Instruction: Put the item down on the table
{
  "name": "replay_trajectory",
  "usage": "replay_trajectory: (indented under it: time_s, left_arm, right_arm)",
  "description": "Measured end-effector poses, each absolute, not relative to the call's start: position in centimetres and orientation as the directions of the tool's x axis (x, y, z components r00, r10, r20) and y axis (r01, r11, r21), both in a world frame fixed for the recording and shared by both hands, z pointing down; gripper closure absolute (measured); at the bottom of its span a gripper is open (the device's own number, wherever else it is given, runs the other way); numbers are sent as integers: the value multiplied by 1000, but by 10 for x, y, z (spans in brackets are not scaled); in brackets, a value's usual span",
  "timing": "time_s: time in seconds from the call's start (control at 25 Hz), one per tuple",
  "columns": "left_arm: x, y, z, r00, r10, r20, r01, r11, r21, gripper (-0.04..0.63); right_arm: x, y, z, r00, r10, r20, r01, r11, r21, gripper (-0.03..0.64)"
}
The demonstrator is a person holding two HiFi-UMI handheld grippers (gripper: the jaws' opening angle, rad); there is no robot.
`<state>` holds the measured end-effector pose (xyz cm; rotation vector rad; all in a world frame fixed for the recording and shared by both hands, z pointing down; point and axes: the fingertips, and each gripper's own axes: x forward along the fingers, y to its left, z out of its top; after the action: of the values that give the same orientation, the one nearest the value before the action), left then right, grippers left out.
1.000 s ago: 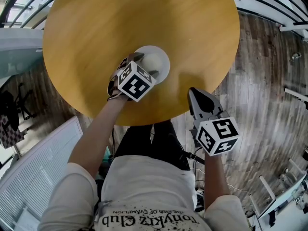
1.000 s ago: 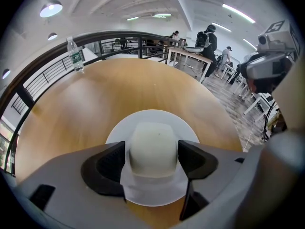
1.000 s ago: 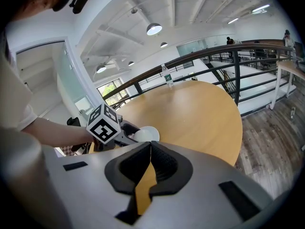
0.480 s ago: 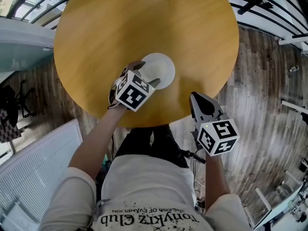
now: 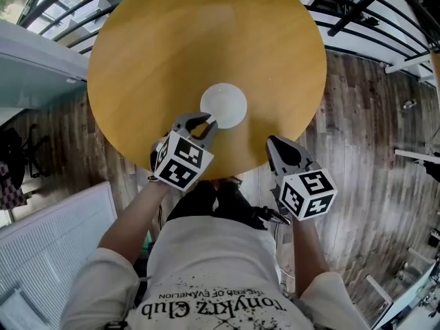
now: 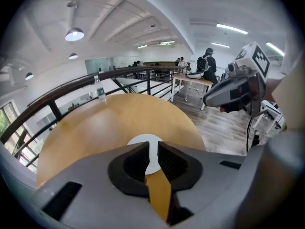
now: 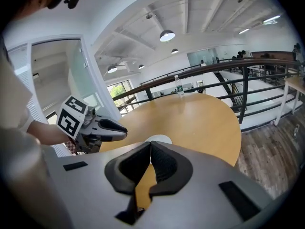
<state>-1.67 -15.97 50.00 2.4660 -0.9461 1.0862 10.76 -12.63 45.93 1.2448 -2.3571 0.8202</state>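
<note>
The left gripper (image 5: 201, 124) hovers over the near edge of the round table (image 5: 172, 47) with its jaws parted by a narrow gap and nothing between them. Just ahead of its tips, the white plate (image 5: 223, 105) lies flat on the tabletop, apart from the jaws. The right gripper (image 5: 273, 144) is to the right, over the table's rim, its jaws pressed together and empty. Far ahead of both, a bottle (image 7: 178, 87) stands at the table's far edge.

Plate (image 5: 223, 105) on desk (image 5: 158, 60), near centre. Left gripper (image 5: 199, 124) just beside plate at seven o'clock; right gripper (image 5: 278, 147) at four o'clock, over desk edge. Bottle (image 7: 179, 87) at desk's twelve o'clock rim.
</note>
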Motion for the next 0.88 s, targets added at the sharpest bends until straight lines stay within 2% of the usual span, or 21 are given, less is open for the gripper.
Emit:
replay_trajectory:
  time_s: [0.08,0.24,0.56,0.88]
  left_arm:
    - [-19,-145,483,512,-479,713,-671,-742,-16,544]
    - [-31,-114,459,569,-491,660,-715,-691,103,569]
    - [-60,-68,441,570,-530,627,-770,-612,183,572]
    - [-57,-64,413,605,-567,559,-761,-619,196,571]
  right_arm:
    - [106,-118,451,-550,-638,539,-834,452,-317,592]
    - [103,-103,438,-542,-659,521,-840,436,-323,592]
    - [100,-85,404,-536,-702,469,-844,430,-321,592]
    - [98,-76,380,-528,-727,439,-849,441,-292,592]
